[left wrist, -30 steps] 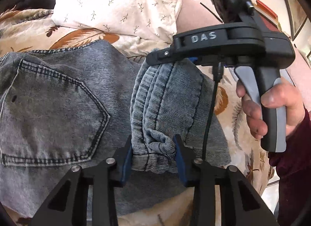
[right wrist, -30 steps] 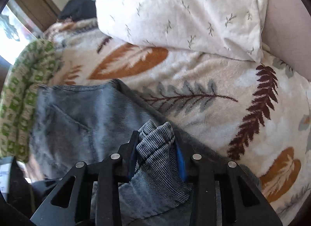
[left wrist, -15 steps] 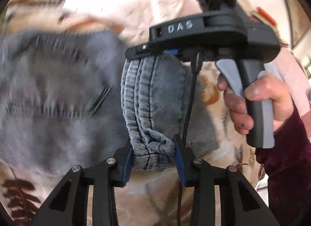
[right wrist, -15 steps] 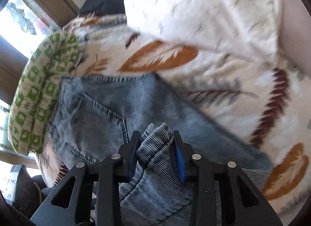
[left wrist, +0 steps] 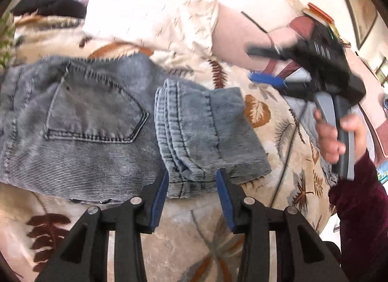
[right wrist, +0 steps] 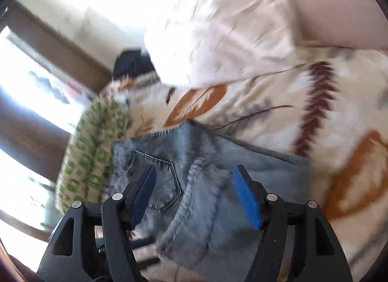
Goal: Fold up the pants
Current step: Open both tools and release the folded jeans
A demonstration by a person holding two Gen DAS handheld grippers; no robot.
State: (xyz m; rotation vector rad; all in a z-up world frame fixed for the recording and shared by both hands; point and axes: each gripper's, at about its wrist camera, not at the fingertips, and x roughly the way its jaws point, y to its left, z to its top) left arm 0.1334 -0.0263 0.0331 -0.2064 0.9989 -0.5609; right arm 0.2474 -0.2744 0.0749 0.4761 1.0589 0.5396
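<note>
Grey denim pants (left wrist: 92, 122) lie folded on the leaf-print blanket (left wrist: 278, 136), back pocket up. The leg cuffs (left wrist: 201, 136) rest folded over beside the pocket. My left gripper (left wrist: 192, 180) stands at the near edge of the cuffs with its jaws parted around the hem, pads barely touching. My right gripper (right wrist: 194, 182) is open and lifted above the pants (right wrist: 206, 185), holding nothing. In the left wrist view it (left wrist: 266, 63) hangs blurred above the blanket, held by a hand.
A white leaf-print pillow (left wrist: 150, 8) lies behind the pants. A green patterned cushion (right wrist: 89, 156) sits at the left edge of the bed by a bright window. A dark garment (left wrist: 48, 5) lies at the back left.
Both grippers have opened and let go of the cuffs, which now lie on the folded pants. The right gripper has lifted up and away to the right.
</note>
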